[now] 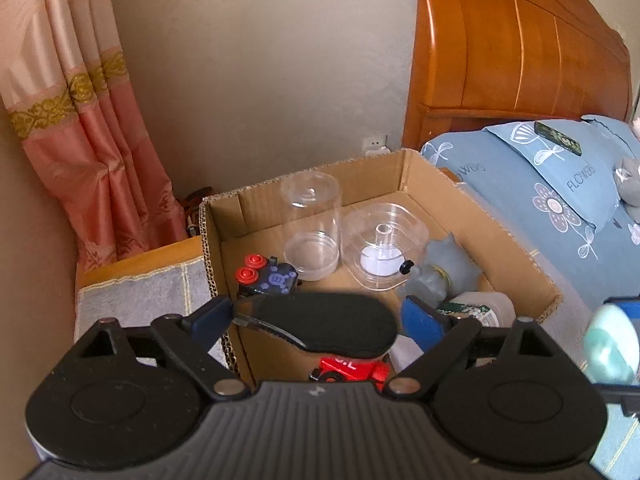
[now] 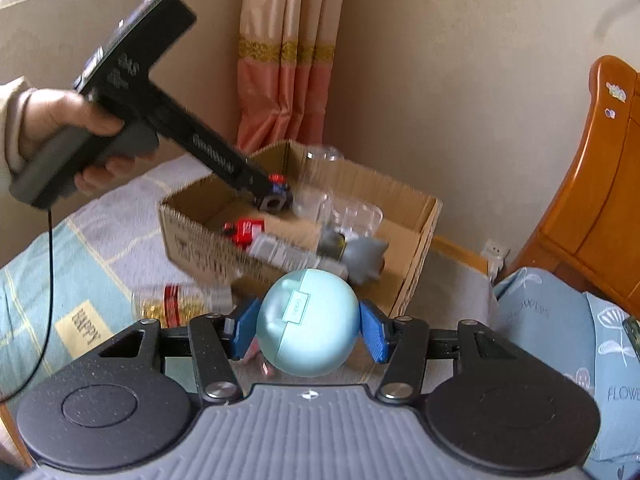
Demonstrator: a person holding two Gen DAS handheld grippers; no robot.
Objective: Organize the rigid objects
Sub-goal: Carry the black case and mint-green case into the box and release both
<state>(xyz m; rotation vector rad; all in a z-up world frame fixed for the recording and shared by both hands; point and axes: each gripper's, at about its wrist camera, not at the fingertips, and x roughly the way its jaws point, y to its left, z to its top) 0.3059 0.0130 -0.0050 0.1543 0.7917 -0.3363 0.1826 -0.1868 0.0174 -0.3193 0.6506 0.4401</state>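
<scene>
My left gripper (image 1: 316, 322) hangs over the open cardboard box (image 1: 404, 168) with its fingers wide apart around a flat black oval object (image 1: 332, 322); whether they press it I cannot tell. In the box are a tall clear jar (image 1: 312, 224), a clear square container (image 1: 384, 244), a dark toy with red wheels (image 1: 266, 276), a grey figure (image 1: 444, 268), a white bottle (image 1: 480, 308) and a red toy (image 1: 352, 368). My right gripper (image 2: 308, 324) is shut on a pale blue egg-shaped case (image 2: 308, 322), in front of the box (image 2: 416, 240).
The box sits on a cloth-covered stand (image 1: 136, 292) beside the bed with blue flowered bedding (image 1: 560, 200) and a wooden headboard (image 1: 520, 40). A jar with a red label (image 2: 176, 304) lies outside the box. A pink curtain (image 1: 80, 120) hangs at the left.
</scene>
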